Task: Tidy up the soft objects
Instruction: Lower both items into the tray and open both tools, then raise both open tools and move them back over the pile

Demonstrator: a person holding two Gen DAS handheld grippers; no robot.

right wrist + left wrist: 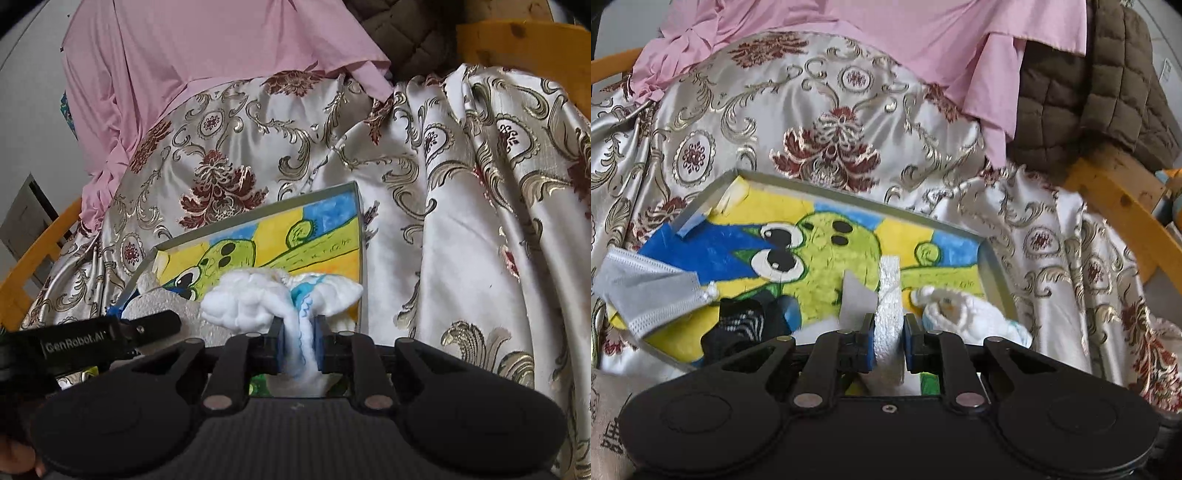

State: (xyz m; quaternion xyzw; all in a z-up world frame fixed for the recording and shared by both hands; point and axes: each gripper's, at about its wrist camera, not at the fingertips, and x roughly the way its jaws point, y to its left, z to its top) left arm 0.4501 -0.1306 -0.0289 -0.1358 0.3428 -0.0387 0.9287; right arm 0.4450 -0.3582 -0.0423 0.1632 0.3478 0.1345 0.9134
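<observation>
Both fisheye views look forward and slightly down, close over the near edge of a shallow metal-rimmed tray with a green cartoon painting (827,243) (258,247). The left view sees it straight on, the right from nearer its right corner; both share the shiny floral satin cloth (827,110) (461,184) behind.

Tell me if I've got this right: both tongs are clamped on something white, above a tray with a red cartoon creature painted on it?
Nearly. The creature on the tray is green, not red, as the left wrist view shows. Otherwise yes: the left tongs grip a white foam piece, the right tongs a white fluffy cloth.
</observation>
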